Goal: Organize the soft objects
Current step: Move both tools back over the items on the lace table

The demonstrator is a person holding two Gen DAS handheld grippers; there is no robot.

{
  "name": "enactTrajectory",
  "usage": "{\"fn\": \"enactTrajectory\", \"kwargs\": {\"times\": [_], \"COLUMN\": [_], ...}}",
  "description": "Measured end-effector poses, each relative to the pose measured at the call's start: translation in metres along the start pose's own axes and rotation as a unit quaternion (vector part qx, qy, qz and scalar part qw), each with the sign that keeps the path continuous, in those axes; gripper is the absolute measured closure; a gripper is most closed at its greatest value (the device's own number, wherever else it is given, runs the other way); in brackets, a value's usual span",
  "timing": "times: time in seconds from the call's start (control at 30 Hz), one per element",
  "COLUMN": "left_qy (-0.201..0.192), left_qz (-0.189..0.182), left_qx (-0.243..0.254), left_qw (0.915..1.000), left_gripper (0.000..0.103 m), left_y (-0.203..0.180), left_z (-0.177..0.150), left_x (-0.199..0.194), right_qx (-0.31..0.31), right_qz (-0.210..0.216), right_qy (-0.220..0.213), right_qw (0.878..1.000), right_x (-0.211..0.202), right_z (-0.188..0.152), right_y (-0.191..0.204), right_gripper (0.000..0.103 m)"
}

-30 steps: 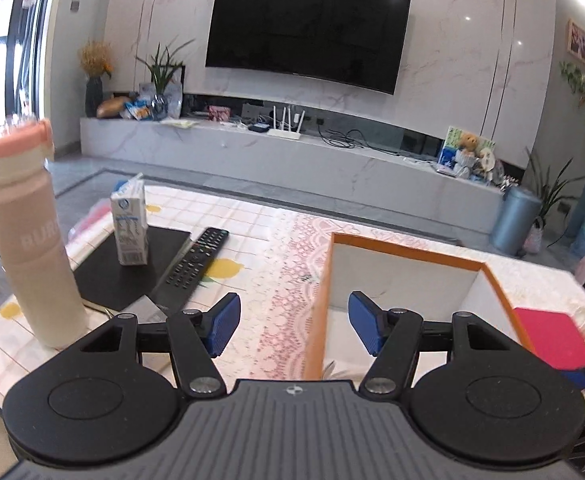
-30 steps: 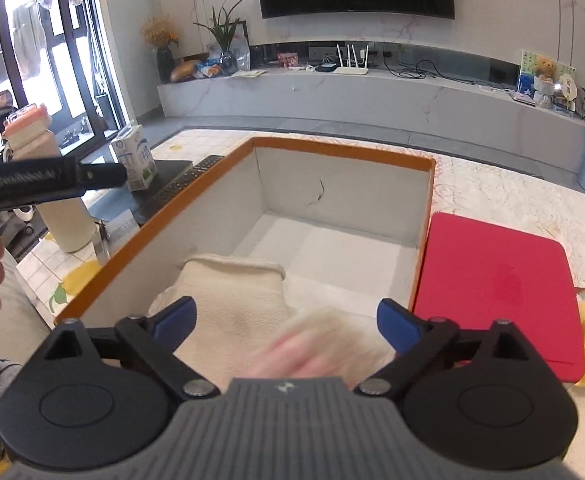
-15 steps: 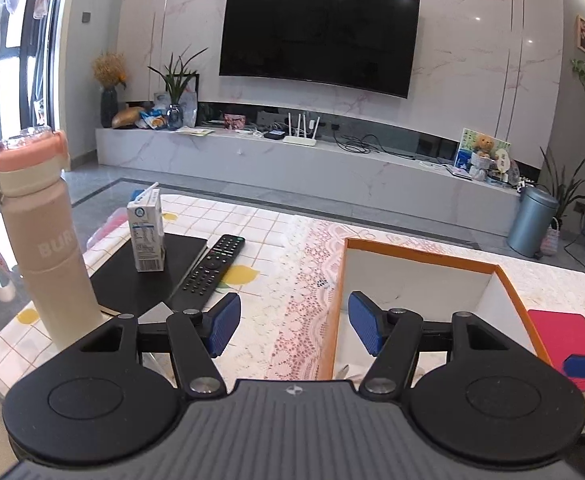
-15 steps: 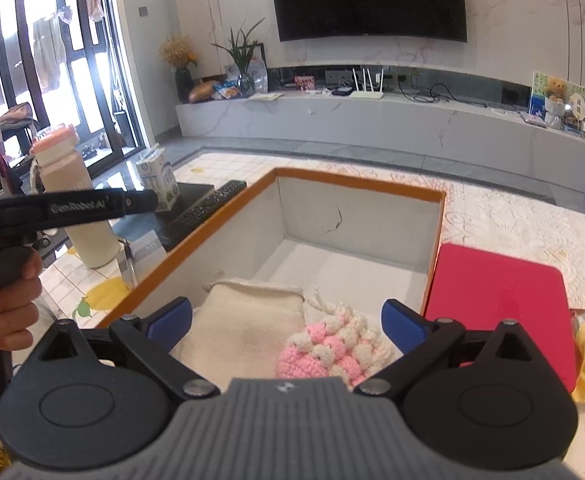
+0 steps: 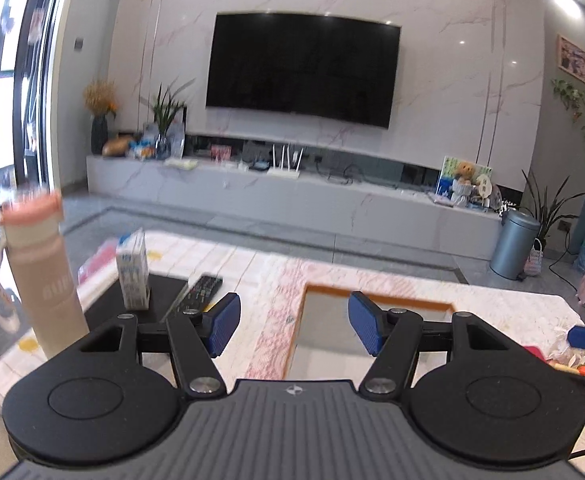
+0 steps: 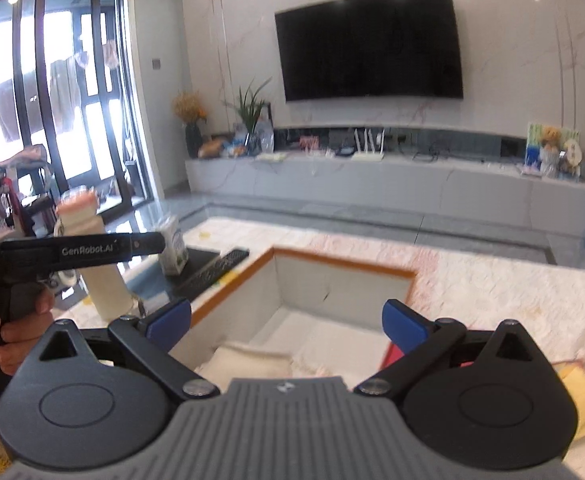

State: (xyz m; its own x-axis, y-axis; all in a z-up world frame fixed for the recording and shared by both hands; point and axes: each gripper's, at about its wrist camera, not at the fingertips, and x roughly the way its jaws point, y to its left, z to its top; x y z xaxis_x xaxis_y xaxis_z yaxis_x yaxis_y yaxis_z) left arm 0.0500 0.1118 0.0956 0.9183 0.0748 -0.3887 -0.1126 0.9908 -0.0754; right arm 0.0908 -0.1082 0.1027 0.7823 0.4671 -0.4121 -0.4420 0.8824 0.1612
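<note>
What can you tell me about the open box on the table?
The box is rectangular, lidless and upright, with an orange-brown top edge and pale grey-white inner walls that look like cardboard. It sits on the lace-patterned tablecloth. A folded cream cloth lies on its floor near the front; beside that the contents are blurred.

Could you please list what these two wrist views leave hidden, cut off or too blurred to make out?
- Box contents: in the right wrist view, the right gripper body hides everything nearer than the cream cloth.
- Box interior, left wrist view: the left gripper covers its floor.
- Carton print: motion blur, unreadable.
- Red item: mostly behind a right gripper finger.
- Yellow item: blurred, partly behind the gripper.
</note>
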Motion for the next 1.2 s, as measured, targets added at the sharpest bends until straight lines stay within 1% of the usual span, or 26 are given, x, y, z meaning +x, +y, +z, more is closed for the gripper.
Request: {"fn": "enactTrajectory", "kwargs": {"times": [0.1, 0.23, 0.3, 0.37, 0.43, 0.53, 0.6, 0.67, 0.73, 0.8, 0.87, 0.93, 1.0, 1.07, 1.2], "left_qy": [-0.020, -0.040, -0.040, -0.021, -0.009, 0.013, 0.029, 0.047, 0.060, 0.073, 0.086, 0.101, 0.114, 0.123, 0.149], "left_qz": [0.000, -0.025, -0.036, -0.044, -0.066, -0.094, -0.109, -0.123, -0.136, -0.147, -0.152, -0.157, -0.155, -0.148, -0.134], "left_qx": [0.012, 0.030, 0.039, 0.049, 0.050, 0.057, 0.070, 0.089, 0.100, 0.112, 0.127, 0.137, 0.146, 0.157, 0.171], "left_qw": [0.9997, 0.9985, 0.9978, 0.9976, 0.9966, 0.9938, 0.9911, 0.9873, 0.9838, 0.9800, 0.9763, 0.9728, 0.9703, 0.9686, 0.9646], "left_gripper": [0.029, 0.029, 0.028, 0.028, 0.028, 0.028, 0.028, 0.028, 0.028, 0.028, 0.028, 0.028, 0.028, 0.028, 0.028], "left_y": [-0.022, -0.055, -0.074, -0.094, -0.113, -0.144, -0.165, -0.187, -0.206, -0.226, -0.246, -0.263, -0.283, -0.305, -0.336], "left_z": [0.010, 0.020, 0.024, 0.026, 0.027, 0.022, 0.016, 0.009, -0.002, -0.013, -0.025, -0.036, -0.046, -0.057, -0.078], "left_x": [-0.015, -0.032, -0.035, -0.032, -0.029, -0.020, -0.012, -0.005, 0.001, 0.007, 0.014, 0.022, 0.032, 0.041, 0.067], "right_qx": [-0.005, -0.006, -0.003, -0.001, 0.004, 0.016, 0.040, 0.071, 0.110, 0.155, 0.190, 0.202, 0.211, 0.218, 0.207], "right_qz": [-0.015, -0.043, -0.068, -0.111, -0.166, -0.240, -0.277, -0.296, -0.293, -0.287, -0.287, -0.285, -0.259, -0.243, -0.249], "right_qy": [-0.024, -0.078, -0.108, -0.139, -0.164, -0.176, -0.171, -0.154, -0.144, -0.148, -0.132, -0.104, -0.082, -0.054, 0.032], "right_qw": [1.000, 0.996, 0.992, 0.984, 0.973, 0.955, 0.945, 0.940, 0.939, 0.934, 0.930, 0.931, 0.939, 0.944, 0.945], "right_x": [-0.024, -0.073, -0.102, -0.133, -0.162, -0.197, -0.213, -0.219, -0.224, -0.227, -0.221, -0.209, -0.191, -0.176, -0.141], "right_z": [0.011, 0.026, 0.031, 0.033, 0.033, 0.027, 0.015, 0.000, -0.019, -0.039, -0.053, -0.065, -0.077, -0.090, -0.109], "right_y": [-0.013, -0.043, -0.061, -0.081, -0.101, -0.134, -0.159, -0.184, -0.208, -0.229, -0.249, -0.265, -0.277, -0.289, -0.295], "right_gripper": [0.003, 0.003, 0.003, 0.003, 0.003, 0.003, 0.003, 0.003, 0.003, 0.003, 0.003, 0.003, 0.003, 0.003, 0.003]}}
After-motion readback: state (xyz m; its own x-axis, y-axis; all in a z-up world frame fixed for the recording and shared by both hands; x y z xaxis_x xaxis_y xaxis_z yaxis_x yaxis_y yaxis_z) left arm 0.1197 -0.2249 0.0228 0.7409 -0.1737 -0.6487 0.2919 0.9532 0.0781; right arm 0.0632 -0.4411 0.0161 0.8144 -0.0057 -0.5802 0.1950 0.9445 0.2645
